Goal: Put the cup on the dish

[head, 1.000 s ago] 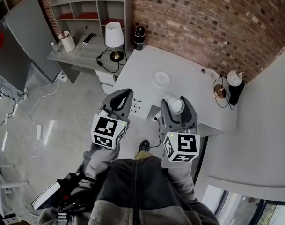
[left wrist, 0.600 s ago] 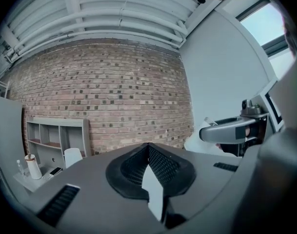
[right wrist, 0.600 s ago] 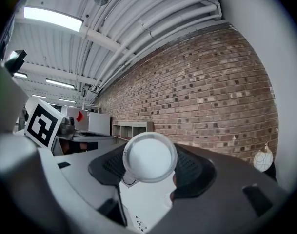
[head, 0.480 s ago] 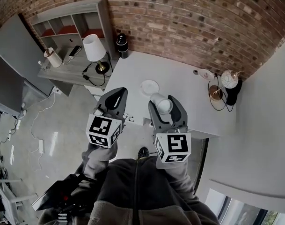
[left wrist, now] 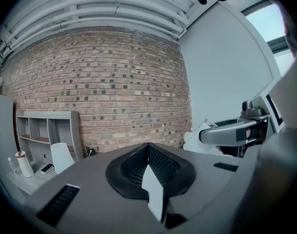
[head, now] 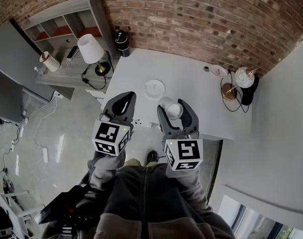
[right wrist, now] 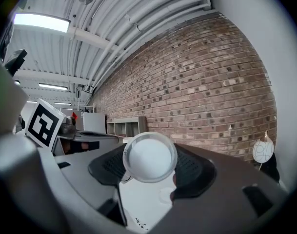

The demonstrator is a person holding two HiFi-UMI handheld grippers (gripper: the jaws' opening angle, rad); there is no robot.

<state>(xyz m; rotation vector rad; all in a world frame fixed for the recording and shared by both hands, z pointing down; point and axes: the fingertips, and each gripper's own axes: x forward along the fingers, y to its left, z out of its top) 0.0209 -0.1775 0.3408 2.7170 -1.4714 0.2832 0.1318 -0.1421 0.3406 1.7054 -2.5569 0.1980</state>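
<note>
A white cup (head: pixel 174 110) sits between the jaws of my right gripper (head: pixel 174 106), which is shut on it. In the right gripper view the cup (right wrist: pixel 149 156) shows its round face to the camera, with the black pads (right wrist: pixel 194 167) pressed on either side. The cup hangs over the near edge of the white table (head: pixel 191 83). The white dish (head: pixel 154 88) lies on the table just ahead and a little left of the cup. My left gripper (head: pixel 124 97) is beside the table's left edge, above the floor, with its jaws together and nothing in them (left wrist: pixel 148 147).
At the table's far left corner stands a black speaker (head: pixel 122 38). A white-shaded lamp (head: pixel 90 49) and a grey shelf unit (head: pixel 66 19) stand on the desk to the left. A globe lamp (head: pixel 245 78) and small items (head: pixel 216 71) are at the table's right end. A brick wall runs behind.
Both grippers have moved forward toward the table, the right one still carrying the cup. The dish now lies closer to the cup. The left jaws stay together.
</note>
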